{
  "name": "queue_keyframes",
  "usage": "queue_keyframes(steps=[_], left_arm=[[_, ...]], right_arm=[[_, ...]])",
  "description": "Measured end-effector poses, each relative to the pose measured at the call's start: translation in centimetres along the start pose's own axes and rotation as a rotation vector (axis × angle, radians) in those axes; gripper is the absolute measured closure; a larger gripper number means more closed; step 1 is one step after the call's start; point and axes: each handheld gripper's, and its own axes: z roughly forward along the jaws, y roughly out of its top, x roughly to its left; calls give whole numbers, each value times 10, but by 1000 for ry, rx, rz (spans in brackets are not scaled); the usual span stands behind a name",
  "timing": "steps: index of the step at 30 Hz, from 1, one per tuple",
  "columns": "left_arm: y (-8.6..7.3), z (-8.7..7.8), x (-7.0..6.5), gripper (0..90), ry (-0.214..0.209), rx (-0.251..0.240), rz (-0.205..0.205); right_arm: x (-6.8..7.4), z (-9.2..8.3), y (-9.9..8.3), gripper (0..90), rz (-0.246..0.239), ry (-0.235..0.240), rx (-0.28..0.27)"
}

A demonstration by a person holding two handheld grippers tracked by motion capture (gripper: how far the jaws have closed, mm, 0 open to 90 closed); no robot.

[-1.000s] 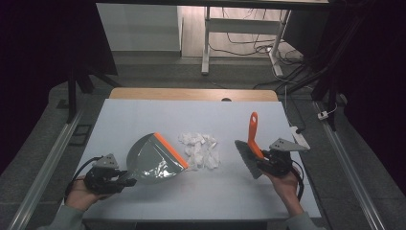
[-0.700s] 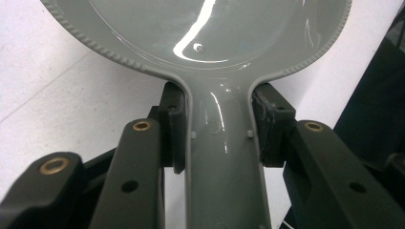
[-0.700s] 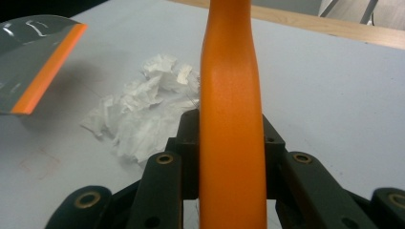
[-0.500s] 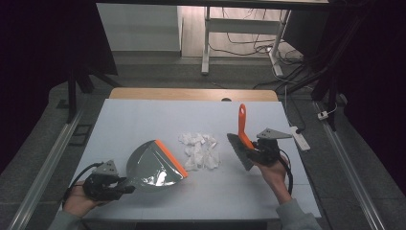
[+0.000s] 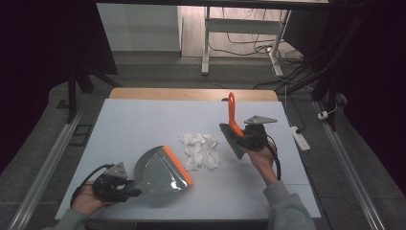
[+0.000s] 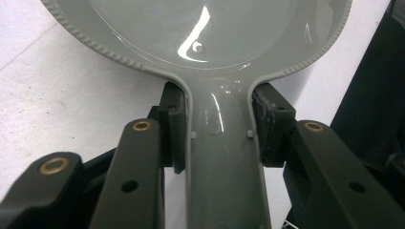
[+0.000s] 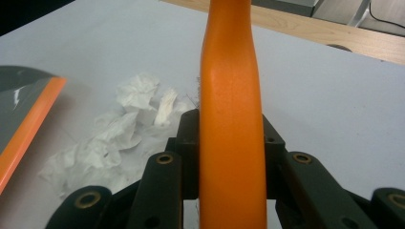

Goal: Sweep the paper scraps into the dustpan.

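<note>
Left gripper (image 5: 125,184) at 7 o'clock on the bench (image 5: 143,120), fingers (image 6: 174,129) pinching the grey handle of the dustpan (image 5: 160,170); pan lying flat, orange lip toward 2 o'clock. Crumpled white tissue pile (image 5: 201,149) just beyond that lip, near bench centre. Right gripper (image 5: 239,136) at 3 o'clock of the pile, fingers clamped on the orange-handled brush (image 5: 231,120), handle upright.
</note>
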Motion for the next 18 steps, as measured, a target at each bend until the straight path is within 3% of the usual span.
queue_keyframes(steps=[7, 18], left_arm=[[-2, 3, 2, 617, -5, 2, -18], [-4, 4, 0, 616, -7, 9, -24]], right_arm=[[-7, 10, 6, 699, 28, -10, 4], [-8, 25, 12, 699, 17, -31, 40]])
